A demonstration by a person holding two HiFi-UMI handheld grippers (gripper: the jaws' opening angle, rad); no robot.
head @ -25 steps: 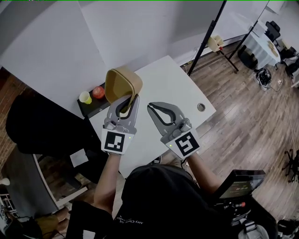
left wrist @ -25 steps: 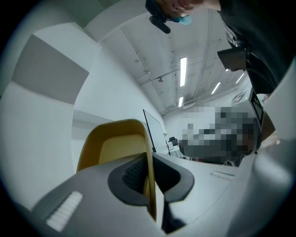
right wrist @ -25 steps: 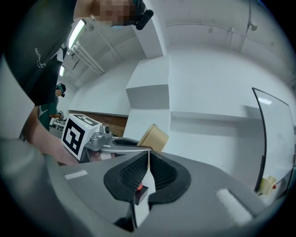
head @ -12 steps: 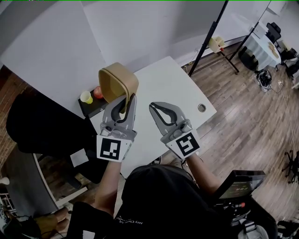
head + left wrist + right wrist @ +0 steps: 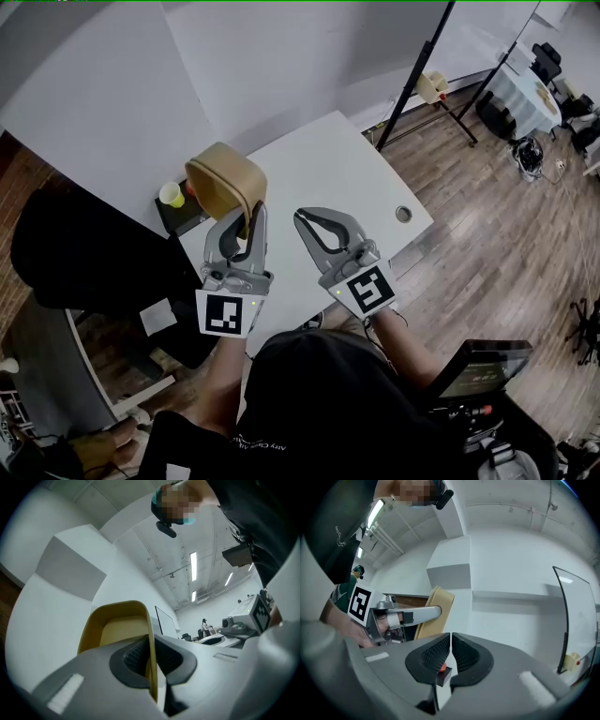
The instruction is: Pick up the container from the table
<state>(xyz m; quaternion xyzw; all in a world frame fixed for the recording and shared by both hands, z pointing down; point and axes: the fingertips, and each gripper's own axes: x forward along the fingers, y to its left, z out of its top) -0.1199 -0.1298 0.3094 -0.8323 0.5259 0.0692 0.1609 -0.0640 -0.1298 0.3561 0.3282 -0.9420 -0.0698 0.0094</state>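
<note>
The container [image 5: 225, 178] is a mustard-tan tub. It hangs tilted in the air over the left part of the white table [image 5: 328, 159], mouth turned toward the left gripper view. My left gripper [image 5: 251, 214] is shut on the tub's rim, and the thin wall of the container [image 5: 117, 630] sits between the jaws of the left gripper [image 5: 152, 644]. My right gripper [image 5: 305, 217] hovers beside it over the table, shut with nothing held. In the right gripper view the right gripper [image 5: 451, 641] has its pads together, and the container [image 5: 436, 609] shows edge-on at the left.
A black tray [image 5: 178, 217] at the table's left edge carries a yellow cup [image 5: 172, 195]. A round hole [image 5: 403, 215] sits near the table's right edge. A black stand pole [image 5: 412, 75] slants behind the table. Wooden floor lies to the right.
My left gripper has carried the container to the left and toward me, tipping it further. It now hides the red thing on the tray. The right gripper has barely moved.
</note>
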